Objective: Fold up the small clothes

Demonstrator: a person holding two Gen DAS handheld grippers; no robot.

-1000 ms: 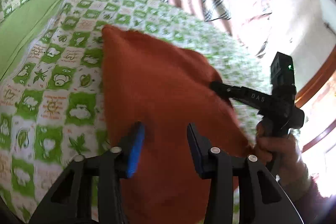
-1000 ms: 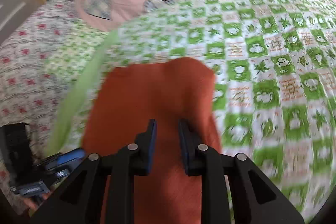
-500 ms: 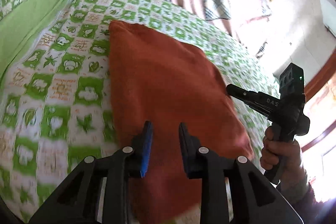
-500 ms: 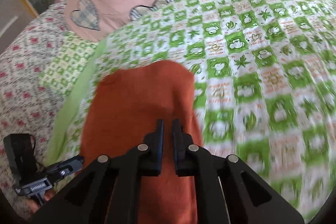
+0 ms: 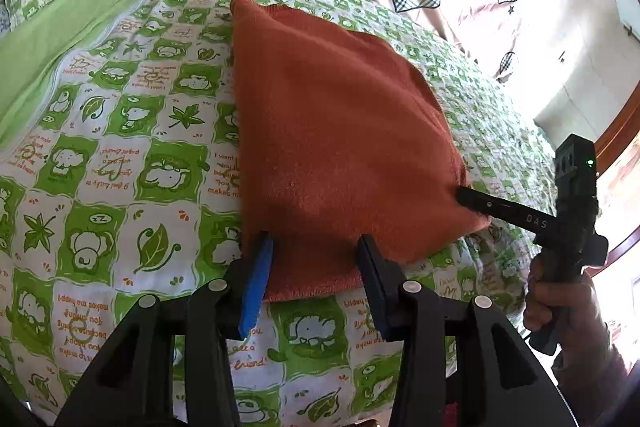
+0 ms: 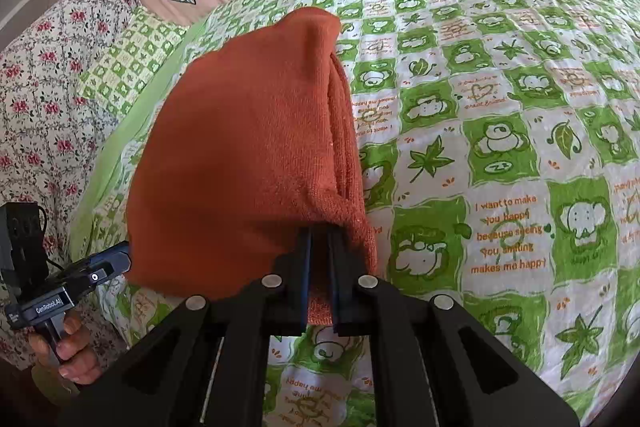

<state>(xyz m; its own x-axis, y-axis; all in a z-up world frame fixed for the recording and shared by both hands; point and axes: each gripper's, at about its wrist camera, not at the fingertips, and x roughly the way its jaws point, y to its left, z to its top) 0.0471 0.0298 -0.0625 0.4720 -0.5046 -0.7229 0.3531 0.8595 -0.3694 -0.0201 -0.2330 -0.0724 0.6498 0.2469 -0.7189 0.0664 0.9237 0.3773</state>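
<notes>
Right wrist: right gripper [image 6: 320, 247] clamps the orange cloth [image 6: 248, 155]; left gripper [image 5: 314, 247] opening, keep the layers aligned

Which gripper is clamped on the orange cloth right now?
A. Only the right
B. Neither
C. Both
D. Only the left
A. The right gripper has its jaws closed tight on a fold of the orange cloth at its near corner, while the left gripper has its jaws opening, spread either side of the cloth's near edge without pinching it.
</notes>
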